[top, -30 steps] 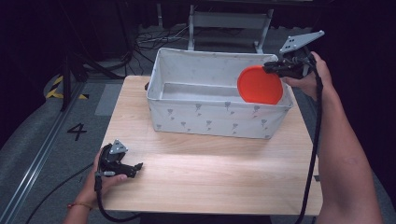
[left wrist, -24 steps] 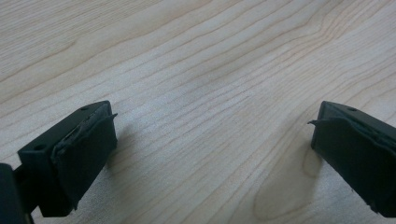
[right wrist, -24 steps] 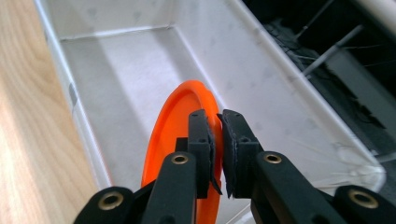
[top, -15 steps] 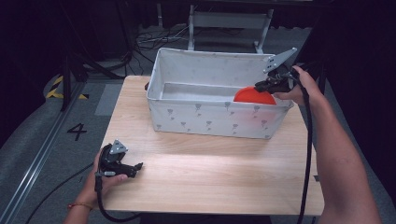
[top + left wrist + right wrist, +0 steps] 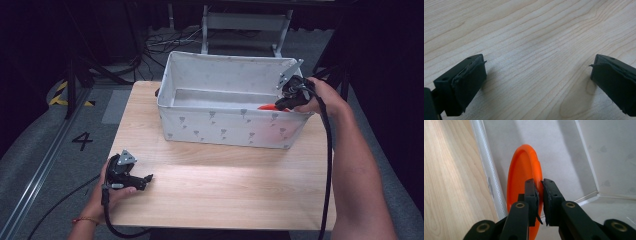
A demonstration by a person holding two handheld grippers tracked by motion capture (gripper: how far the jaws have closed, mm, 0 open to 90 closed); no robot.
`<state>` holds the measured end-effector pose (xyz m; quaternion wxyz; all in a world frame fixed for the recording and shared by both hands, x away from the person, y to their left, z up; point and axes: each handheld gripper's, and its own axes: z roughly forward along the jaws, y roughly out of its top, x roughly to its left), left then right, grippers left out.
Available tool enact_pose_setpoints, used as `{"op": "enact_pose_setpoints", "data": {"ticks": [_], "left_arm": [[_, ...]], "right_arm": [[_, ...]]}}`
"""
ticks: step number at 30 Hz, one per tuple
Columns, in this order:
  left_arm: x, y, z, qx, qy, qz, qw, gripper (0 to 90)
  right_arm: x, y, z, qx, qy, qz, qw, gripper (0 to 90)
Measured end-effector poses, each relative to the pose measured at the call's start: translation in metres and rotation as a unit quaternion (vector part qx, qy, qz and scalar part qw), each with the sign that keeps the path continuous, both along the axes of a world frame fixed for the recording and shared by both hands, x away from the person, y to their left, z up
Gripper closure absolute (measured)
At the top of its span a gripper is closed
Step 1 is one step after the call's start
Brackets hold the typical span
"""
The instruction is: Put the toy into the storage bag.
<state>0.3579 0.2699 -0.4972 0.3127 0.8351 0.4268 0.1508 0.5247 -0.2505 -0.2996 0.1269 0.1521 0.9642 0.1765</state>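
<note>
An orange plate (image 5: 521, 172) hangs on edge inside the white fabric bin (image 5: 225, 127), close to its near wall; in the high view the orange plate (image 5: 268, 106) just peeks above the bin's rim at the right end. My right gripper (image 5: 540, 186) is shut on the plate's rim, and in the high view the right gripper (image 5: 285, 101) reaches over the bin's right corner. The left gripper (image 5: 146, 180) rests on the wooden table (image 5: 225, 185) near its front left corner, open, with bare wood between its jaws (image 5: 536, 75).
The bin stands across the back half of the table and its floor looks bare. A metal frame (image 5: 245, 25) stands behind the table. Cables lie on the grey floor (image 5: 30, 150), which carries a painted number at the left.
The right gripper has lowered the orange plate from above the bin's right rim down into the bin. The left gripper has stayed in place.
</note>
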Motion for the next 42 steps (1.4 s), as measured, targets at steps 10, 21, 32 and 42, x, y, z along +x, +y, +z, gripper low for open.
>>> {"op": "enact_pose_setpoints", "data": {"ticks": [10, 21, 32, 42], "left_arm": [[0.0, 0.0, 0.0, 0.0, 0.001, 0.0, 1.0, 0.5], [0.0, 0.0, 0.0, 0.0, 0.0, -0.001, 1.0, 0.4], [0.0, 0.0, 0.0, -0.001, 0.0, -0.001, 1.0, 0.5], [0.0, 0.0, 0.0, 0.0, 0.0, -0.001, 1.0, 0.5]], "right_arm": [[0.005, 0.004, -0.01, -0.054, 0.034, -0.004, 0.9979, 82.2], [0.004, 0.001, -0.008, -0.055, 0.019, -0.018, 0.9982, 75.5], [-0.016, -0.021, 0.017, 0.144, -0.042, -0.052, 0.9874, 54.7], [-0.034, -0.045, 0.023, 0.218, -0.1, -0.14, 0.9607, 30.8]]}}
